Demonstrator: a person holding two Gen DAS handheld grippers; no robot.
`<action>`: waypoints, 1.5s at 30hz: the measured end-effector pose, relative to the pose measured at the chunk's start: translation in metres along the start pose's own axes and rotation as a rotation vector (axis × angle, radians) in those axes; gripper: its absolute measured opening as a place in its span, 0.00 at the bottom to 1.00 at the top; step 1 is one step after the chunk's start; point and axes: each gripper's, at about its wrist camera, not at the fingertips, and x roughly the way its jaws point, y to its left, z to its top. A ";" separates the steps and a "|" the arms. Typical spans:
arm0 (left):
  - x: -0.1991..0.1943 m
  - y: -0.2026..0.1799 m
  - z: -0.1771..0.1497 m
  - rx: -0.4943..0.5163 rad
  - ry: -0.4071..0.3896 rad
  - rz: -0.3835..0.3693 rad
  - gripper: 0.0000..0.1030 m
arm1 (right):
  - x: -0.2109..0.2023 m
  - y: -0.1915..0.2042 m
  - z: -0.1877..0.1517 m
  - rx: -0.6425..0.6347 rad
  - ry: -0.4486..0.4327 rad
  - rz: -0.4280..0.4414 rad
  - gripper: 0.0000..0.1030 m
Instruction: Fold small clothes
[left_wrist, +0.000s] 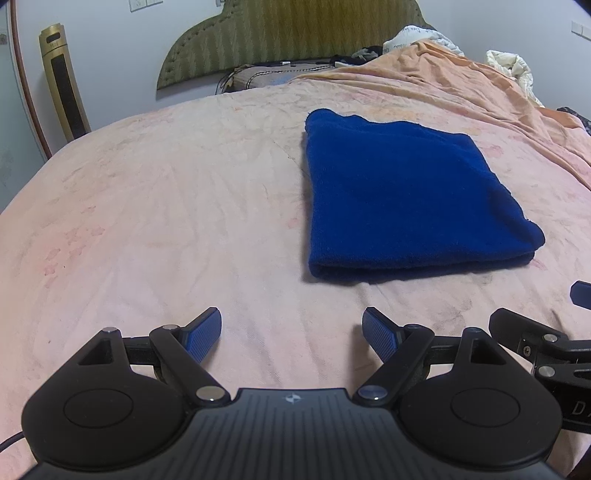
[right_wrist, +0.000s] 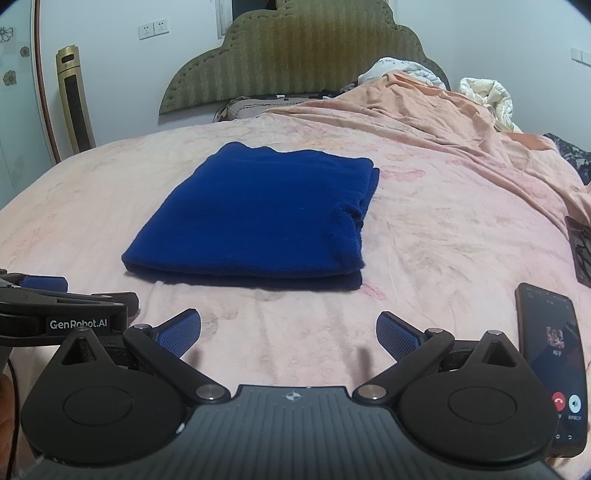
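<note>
The bed (left_wrist: 147, 206), under a pink sheet, fills both views, with an orange blanket (right_wrist: 443, 122) bunched toward the headboard (right_wrist: 295, 62). On the sheet lies the cloth (right_wrist: 258, 214), blue and fleecy, already a neat rectangle in stacked layers, its thick folded edge nearest the grippers and looser edges showing on its right side. It sits ahead of both grippers, well apart from either one.

The left gripper (left_wrist: 291, 338) stands wide open and holds nothing; the right gripper (right_wrist: 288, 336) is likewise spread wide and empty, beside a phone (right_wrist: 550, 362) lying on the sheet.

The fold looks close to finished. If another fold is wanted, I judge it best to take the two near corners together, one per gripper, pinching all layers at once so none slips, then carry them level to the far edge and lay them flush. Fleece this thick should hold shape but may spring open unless pressed flat afterward.
</note>
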 end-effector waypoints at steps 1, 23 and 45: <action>0.000 0.001 0.000 -0.001 0.002 -0.001 0.81 | 0.000 0.000 0.000 0.008 0.001 0.008 1.00; 0.005 0.002 0.000 -0.004 0.018 0.020 0.81 | 0.004 -0.001 0.000 0.010 0.004 -0.025 1.00; 0.010 -0.007 0.001 0.012 0.027 0.053 0.81 | 0.007 -0.011 -0.004 0.004 -0.017 -0.029 1.00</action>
